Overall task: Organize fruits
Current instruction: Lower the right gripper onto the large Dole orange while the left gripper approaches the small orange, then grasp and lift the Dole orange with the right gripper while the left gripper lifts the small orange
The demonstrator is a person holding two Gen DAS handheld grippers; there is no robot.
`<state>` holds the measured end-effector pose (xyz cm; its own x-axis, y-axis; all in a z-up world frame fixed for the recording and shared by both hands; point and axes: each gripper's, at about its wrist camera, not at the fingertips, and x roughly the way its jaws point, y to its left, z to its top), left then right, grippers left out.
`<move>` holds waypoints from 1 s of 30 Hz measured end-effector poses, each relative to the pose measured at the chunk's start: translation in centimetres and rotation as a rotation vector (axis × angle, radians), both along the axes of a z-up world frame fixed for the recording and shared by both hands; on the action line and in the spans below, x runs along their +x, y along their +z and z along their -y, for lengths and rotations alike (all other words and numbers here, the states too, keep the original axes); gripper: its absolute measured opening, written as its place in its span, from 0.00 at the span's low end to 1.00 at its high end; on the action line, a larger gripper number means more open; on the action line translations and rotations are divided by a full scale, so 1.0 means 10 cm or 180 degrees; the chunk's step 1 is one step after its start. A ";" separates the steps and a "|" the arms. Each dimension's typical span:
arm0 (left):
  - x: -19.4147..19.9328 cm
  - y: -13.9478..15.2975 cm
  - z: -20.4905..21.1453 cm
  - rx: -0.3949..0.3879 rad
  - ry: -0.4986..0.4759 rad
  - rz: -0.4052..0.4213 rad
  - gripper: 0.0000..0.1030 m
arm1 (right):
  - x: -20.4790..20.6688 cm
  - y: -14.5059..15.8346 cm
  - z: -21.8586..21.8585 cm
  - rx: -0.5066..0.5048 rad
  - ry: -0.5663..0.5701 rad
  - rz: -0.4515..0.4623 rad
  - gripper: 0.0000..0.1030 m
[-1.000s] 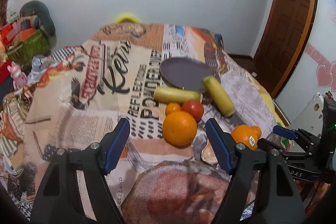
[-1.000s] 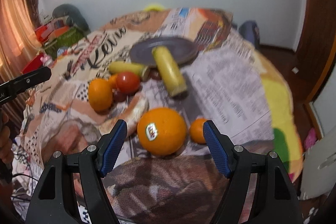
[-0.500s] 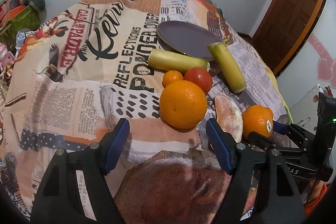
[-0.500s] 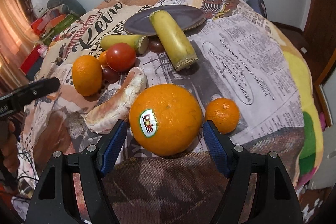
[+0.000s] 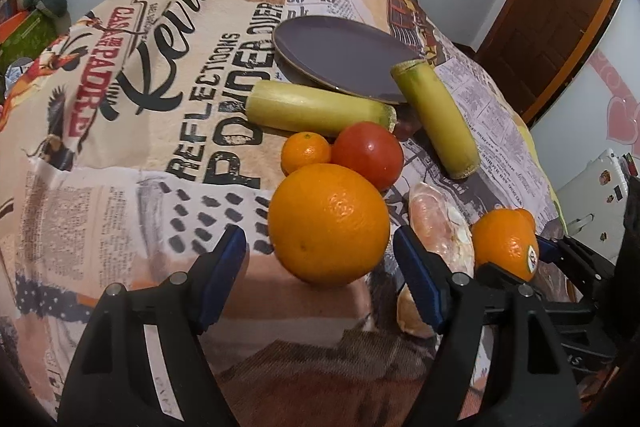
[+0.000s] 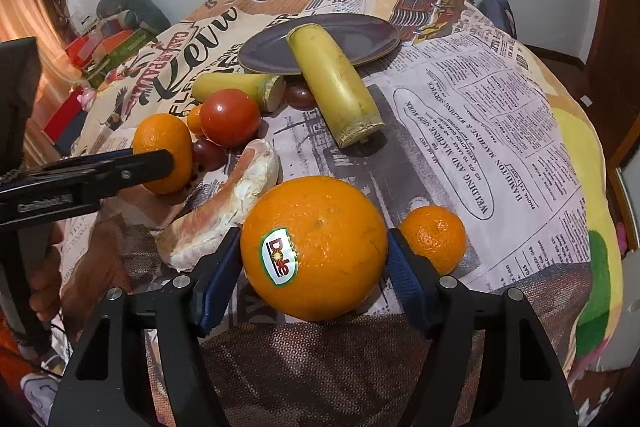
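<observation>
The left gripper (image 5: 320, 267) points steeply down with its jaws apart, and the blue pads touch nothing. The right gripper (image 6: 314, 259) also points down; its jaws have just been closing, and its blue pads (image 6: 404, 279) now press on what stands between them.

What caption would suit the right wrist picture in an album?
The right gripper closes around a stickered orange beside a small mandarin on the newsprint cloth.
</observation>
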<state>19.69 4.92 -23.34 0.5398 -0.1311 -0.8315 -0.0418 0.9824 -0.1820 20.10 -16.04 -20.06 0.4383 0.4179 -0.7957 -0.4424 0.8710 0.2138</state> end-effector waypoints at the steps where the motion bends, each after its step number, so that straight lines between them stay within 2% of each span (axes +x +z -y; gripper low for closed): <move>1: 0.02 -0.02 0.00 0.0005 0.0007 -0.0004 0.74 | 0.00 0.00 0.00 -0.0004 0.0007 0.0005 0.65; 7: 0.08 -0.07 0.02 0.0016 0.0008 -0.0010 0.73 | -0.01 0.01 -0.01 -0.0001 -0.0001 0.0017 0.64; 8: 0.09 -0.07 0.02 0.0021 0.0006 0.0001 0.71 | -0.01 0.02 0.00 0.0004 -0.0007 0.0015 0.64; 10: 0.09 -0.05 0.02 -0.0005 -0.0042 0.0026 0.61 | -0.02 0.04 0.01 0.0011 -0.0014 0.0022 0.64; 15: 0.07 -0.03 0.07 0.0094 -0.0068 0.0026 0.61 | -0.04 0.13 0.04 0.0073 -0.0034 0.0091 0.64; 18: 0.04 0.03 0.06 0.0054 -0.0062 0.0030 0.61 | -0.06 0.21 0.05 0.0080 -0.0046 0.0168 0.64; 24: -0.07 0.36 0.05 0.0063 -0.0033 0.0292 0.61 | -0.03 0.39 0.07 0.0115 -0.0080 0.0325 0.64; 30: -0.08 0.77 0.03 0.0104 -0.0004 0.0589 0.61 | 0.07 0.70 0.10 0.0124 -0.0105 0.0646 0.64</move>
